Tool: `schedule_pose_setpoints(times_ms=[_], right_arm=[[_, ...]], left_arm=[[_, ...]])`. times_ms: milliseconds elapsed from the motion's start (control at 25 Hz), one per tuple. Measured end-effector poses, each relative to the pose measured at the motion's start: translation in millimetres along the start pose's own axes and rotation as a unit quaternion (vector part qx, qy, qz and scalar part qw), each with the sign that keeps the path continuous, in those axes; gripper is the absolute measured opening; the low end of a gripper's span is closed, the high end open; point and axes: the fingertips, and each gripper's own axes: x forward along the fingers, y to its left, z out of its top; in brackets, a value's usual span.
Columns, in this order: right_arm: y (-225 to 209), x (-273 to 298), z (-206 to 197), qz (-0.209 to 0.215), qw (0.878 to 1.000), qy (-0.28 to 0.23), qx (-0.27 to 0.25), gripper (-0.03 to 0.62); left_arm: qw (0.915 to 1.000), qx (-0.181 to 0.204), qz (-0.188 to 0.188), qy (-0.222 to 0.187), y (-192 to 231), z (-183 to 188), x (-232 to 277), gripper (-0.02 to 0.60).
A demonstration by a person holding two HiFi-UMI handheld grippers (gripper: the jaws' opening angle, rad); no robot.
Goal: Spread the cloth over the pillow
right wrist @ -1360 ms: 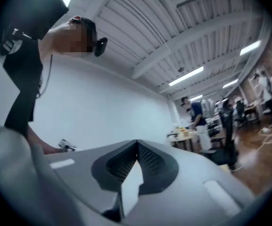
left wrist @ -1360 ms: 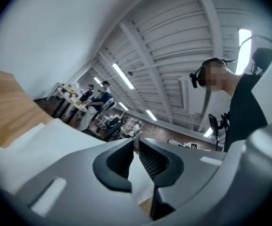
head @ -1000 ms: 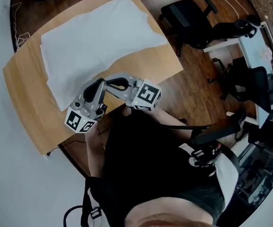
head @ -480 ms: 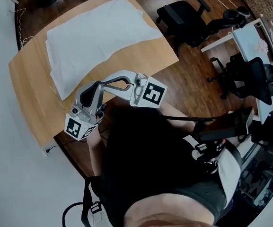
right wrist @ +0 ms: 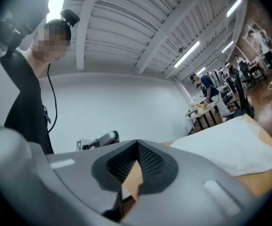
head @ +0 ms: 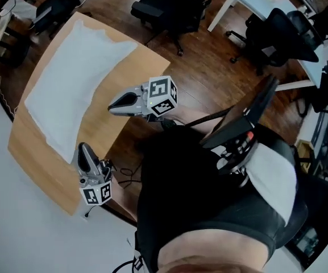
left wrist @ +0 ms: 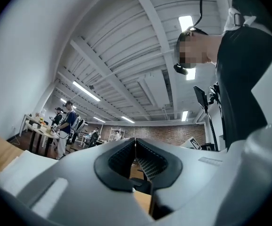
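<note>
LIVE | cloth lying white on desk, well apart from both claws | left claw pinched shut, empty | right claw shut, empty | looks light, soft, limp: pinch 2 near corners

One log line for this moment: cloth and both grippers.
cloth: spread on table | left gripper: jaws shut, empty, clear of cloth | right gripper: jaws shut, empty, clear of cloth

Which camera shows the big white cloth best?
The head view: the whole white cloth lies spread on the table. The right gripper view shows only one end; the left gripper view just a sliver.
</note>
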Motion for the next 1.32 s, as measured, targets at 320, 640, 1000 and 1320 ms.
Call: schedule_pose_setpoints(times_ms=[320,640,1000,1320], right_arm=[[11.6,-25.5,4.6,0.059,0.998,-0.024,0.019,0.000],[17.0,-49.7,23.8,0.070,0.997,-0.042,-0.010,0.000],[22.5,-22.1,20.2,0.057,0.997,-0.043,-0.017,0.000],[49.8,17.9,15.9,0.066,0.996,-0.032,-0.044,0.000]], left_arm=[[0.9991,0.028,-0.018,0.026,-61.1,-4.2,28.4,0.003],[0.9984,0.043,-0.035,0.006,-82.5,4.9,40.6,0.003],[0.9972,0.050,-0.056,-0.004,-58.9,17.1,33.8,0.003],[0.9986,0.039,-0.037,-0.003,-35.8,26.2,-5.0,0.003]])
